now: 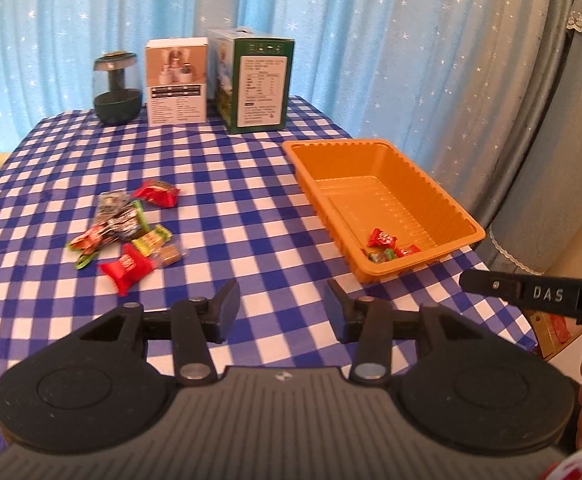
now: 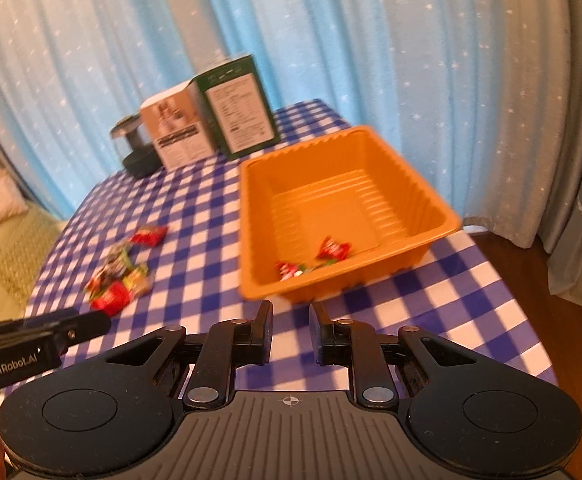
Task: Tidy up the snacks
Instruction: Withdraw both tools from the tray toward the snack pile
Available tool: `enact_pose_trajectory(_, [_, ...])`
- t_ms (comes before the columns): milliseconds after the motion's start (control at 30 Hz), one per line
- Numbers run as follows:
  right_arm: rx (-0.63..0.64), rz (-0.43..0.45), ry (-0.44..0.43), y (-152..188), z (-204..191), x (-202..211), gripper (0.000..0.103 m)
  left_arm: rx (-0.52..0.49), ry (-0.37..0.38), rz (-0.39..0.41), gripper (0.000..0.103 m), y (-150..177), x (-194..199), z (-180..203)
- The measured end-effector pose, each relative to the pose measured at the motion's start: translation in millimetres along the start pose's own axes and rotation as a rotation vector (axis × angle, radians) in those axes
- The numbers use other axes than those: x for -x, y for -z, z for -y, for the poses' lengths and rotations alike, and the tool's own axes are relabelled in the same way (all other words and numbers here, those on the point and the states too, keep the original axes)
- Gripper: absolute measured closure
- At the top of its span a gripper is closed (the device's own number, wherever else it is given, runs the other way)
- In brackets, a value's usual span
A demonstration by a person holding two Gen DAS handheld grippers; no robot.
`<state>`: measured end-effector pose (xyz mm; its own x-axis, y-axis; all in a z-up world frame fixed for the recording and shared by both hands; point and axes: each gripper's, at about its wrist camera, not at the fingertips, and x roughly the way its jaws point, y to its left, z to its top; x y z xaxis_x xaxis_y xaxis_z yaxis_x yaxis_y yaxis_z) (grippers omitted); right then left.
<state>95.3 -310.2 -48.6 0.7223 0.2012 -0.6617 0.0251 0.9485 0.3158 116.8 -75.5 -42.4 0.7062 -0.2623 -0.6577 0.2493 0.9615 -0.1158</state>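
Left gripper (image 1: 283, 306) parted and empty, right gripper (image 2: 291, 334) closed on nothing; the clustered wrapped candies (image 1: 125, 232) risk a double pick, and the light orange tray (image 1: 463, 220) at the table edge could be nudged off

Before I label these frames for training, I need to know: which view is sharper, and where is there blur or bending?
Left wrist view: sharper, box print readable in outline, snack pile slightly soft, curtain folds bowed by the fisheye. Right wrist view: smeared throughout, orange tray edges and snack pile streaked, table edge curved.
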Motion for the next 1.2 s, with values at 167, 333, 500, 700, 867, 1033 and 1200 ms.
enact_pose_trajectory(167, [0.062,-0.024,0.003,10,-22,-2,0.083,0.017,-0.026,0.004,0.059,9,16,-13])
enact_pose_trajectory(333, [0.091,-0.039,-0.006,16,-36,-4,0.083,0.034,-0.047,0.010,0.057,14,28,-28])
enact_pose_trajectory(500, [0.116,-0.054,-0.017,18,-47,-8,0.081,0.041,-0.062,0.015,0.054,17,36,-38])
enact_pose_trajectory(700, [0.136,-0.053,-0.031,21,-56,-11,0.055,0.055,-0.072,0.017,0.050,19,40,-52])
enact_pose_trajectory(867, [0.149,-0.065,-0.053,22,-65,-16,0.055,0.065,-0.094,0.017,0.050,21,41,-66])
enact_pose_trajectory(1033, [0.163,-0.072,-0.071,23,-73,-22,0.055,0.053,-0.110,0.010,0.050,22,39,-78])
enact_pose_trajectory(1200, [0.177,-0.082,-0.089,22,-78,-31,0.055,0.025,-0.126,-0.009,0.050,21,28,-89])
